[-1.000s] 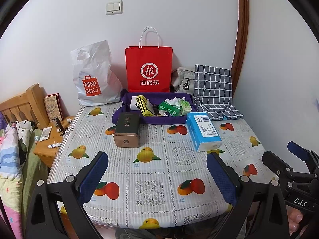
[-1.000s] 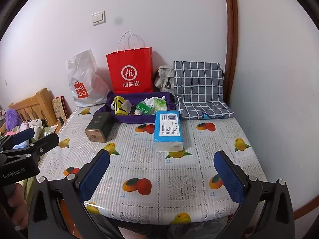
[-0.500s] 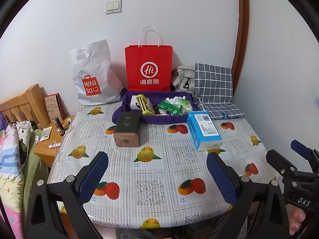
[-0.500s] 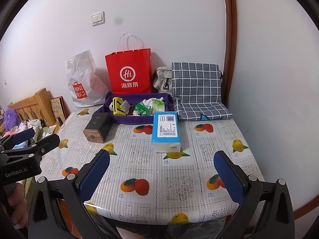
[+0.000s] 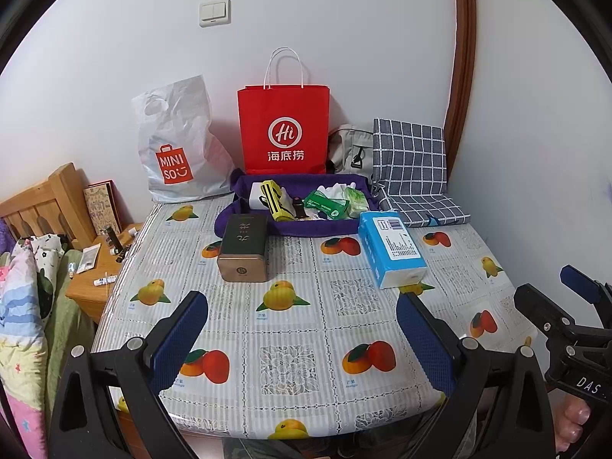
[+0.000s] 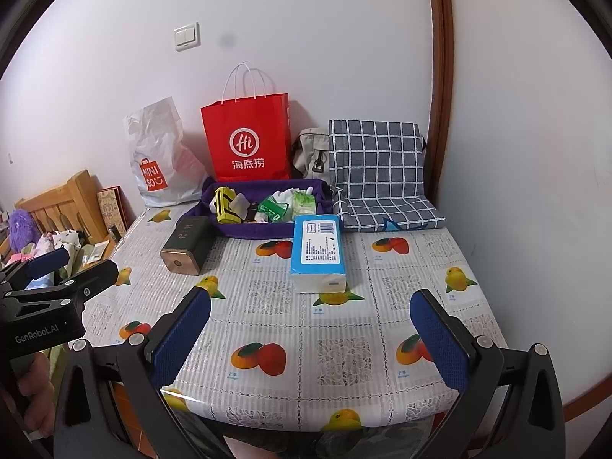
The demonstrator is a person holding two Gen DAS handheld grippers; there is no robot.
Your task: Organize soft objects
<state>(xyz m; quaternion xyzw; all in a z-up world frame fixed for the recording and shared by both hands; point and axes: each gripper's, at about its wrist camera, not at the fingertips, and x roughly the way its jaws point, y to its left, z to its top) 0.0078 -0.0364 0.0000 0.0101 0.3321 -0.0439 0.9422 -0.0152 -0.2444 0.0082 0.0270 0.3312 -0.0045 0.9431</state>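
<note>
White walls meet at a corner behind a table point(image 5: 306, 382) covered with a fruit-printed plastic cloth; we hold both grippers low over its near edge, well apart from everything on it. Our left gripper point(image 5: 302, 334) has its blue-padded jaws spread wide with nothing between them; our right gripper point(image 6: 310, 334) stands the same way, wide and empty, and shows also at the right edge of the left view. Towards the middle of the cloth lies a blue-and-white soft pack of tissues point(image 6: 318, 252), long side pointing away from us; to its left, apart from it, a dark green rectangular tin with a bronze end point(image 5: 243, 246) lies on its side. Just behind both sits a purple fabric tray point(image 5: 244, 225) holding a yellow-and-black item, green packets and white tissue; against the wall stand a white plastic shopping bag point(image 5: 179, 145), a red paper carrier bag point(image 5: 283, 130), a grey bag and a folded grey checked cushion point(image 6: 378, 176).
</note>
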